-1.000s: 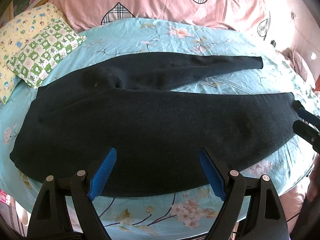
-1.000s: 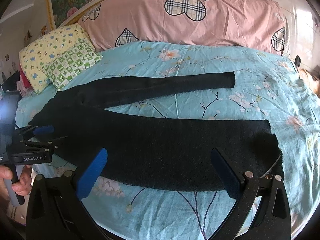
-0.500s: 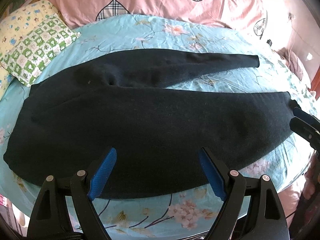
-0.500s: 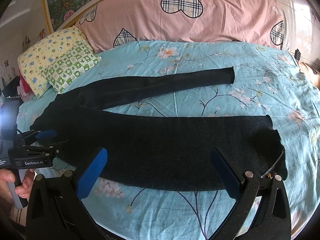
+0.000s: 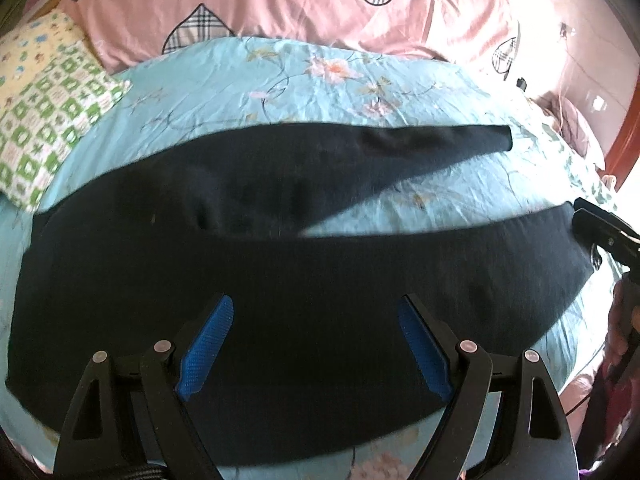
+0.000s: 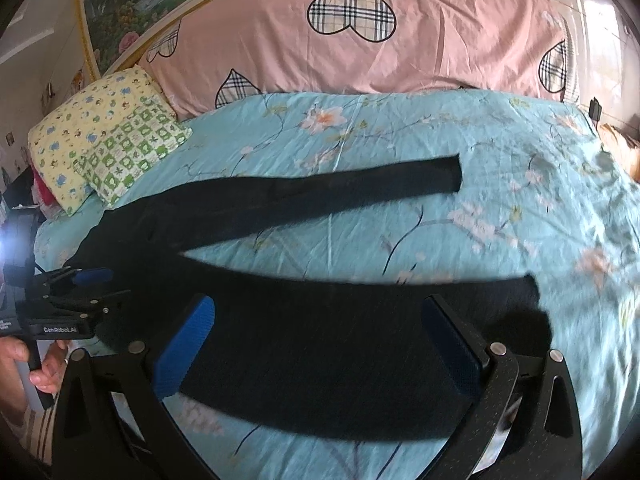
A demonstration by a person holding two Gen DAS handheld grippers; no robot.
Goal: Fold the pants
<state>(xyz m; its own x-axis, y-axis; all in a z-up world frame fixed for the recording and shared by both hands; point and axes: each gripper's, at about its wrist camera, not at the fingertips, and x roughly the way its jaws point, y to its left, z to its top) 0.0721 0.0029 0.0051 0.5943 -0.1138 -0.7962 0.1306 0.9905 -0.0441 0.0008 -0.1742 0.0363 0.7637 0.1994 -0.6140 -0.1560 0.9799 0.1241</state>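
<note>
Bedsheet (image 6: pixel 400 152), turquoise with blossoms, stretches ahead of both claws. Black pants (image 5: pixel 280 280) lie flat on it, legs forked apart; the near leg runs under both claws. Left gripper (image 5: pixel 314 344) is released, blue pads spread above the waist end. Right gripper (image 6: pixel 320 346) is likewise spread wide, above the near leg's cuff end.

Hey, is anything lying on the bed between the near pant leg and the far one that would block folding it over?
Nothing visible: only bare floral sheet shows between the near leg and the far leg. The pillows sit off beyond the waist end.
</note>
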